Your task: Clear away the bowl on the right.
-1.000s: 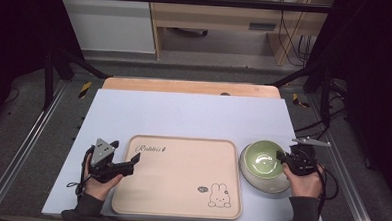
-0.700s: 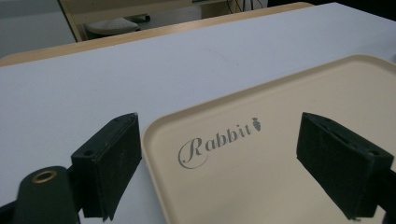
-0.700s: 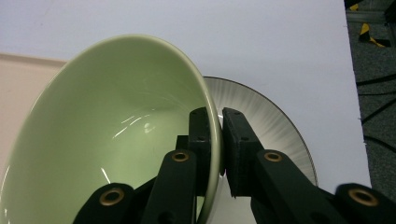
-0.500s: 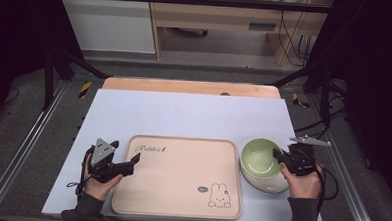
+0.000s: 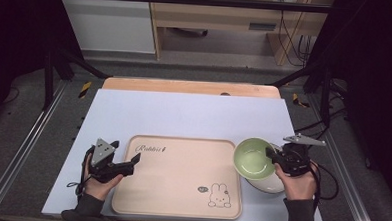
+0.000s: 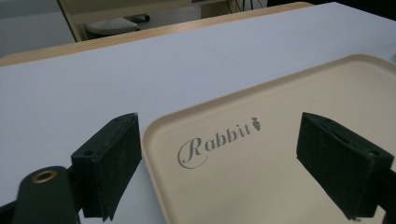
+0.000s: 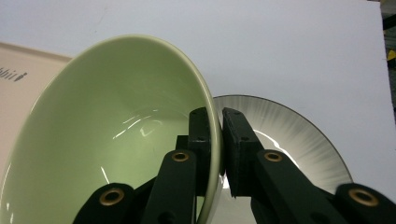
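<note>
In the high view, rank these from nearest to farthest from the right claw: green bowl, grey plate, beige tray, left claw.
1. Green bowl: its rim is pinched in the right claw, on the claw's left.
2. Grey plate: just below the bowl, toward the person.
3. Beige tray: farther left, mid-table.
4. Left claw: at the tray's far left edge.

Left claw (image 5: pixel 131 163) held low in left hand (image 5: pixel 98 184), jaws wide apart, pointing right. Right claw (image 5: pixel 272 155) in right hand (image 5: pixel 296 182), jaws pinched together, pointing left, forearm entering from bottom.
</note>
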The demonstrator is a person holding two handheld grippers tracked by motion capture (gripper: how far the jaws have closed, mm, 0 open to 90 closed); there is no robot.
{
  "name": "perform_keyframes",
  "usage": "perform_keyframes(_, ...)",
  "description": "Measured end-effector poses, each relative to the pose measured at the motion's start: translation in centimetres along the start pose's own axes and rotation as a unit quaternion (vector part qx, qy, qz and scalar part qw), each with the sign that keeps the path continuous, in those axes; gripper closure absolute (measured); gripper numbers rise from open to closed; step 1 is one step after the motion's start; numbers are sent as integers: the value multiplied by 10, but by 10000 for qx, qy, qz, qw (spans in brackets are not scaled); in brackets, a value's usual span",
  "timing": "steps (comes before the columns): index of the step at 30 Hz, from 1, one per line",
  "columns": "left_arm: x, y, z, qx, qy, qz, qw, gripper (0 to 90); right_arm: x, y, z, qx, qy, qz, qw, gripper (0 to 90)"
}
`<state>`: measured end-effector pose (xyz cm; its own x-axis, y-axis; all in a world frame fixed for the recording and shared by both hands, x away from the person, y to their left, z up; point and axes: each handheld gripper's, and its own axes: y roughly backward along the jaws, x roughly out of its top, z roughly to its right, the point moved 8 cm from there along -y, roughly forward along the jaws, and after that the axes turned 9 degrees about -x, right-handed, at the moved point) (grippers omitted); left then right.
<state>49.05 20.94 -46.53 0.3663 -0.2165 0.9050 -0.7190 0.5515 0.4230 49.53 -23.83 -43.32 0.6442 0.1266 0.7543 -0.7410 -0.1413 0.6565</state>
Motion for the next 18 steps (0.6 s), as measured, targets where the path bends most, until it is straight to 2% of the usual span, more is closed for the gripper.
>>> perform_keyframes(9,0,-1,1,-6,9,17,10000,134,4,3,-18,240,126,50,9996,826)
perform_keyframes(18,-1,-1,1,-15,11,-14,10000,134,8,6,-32,377,261,93,9989,827)
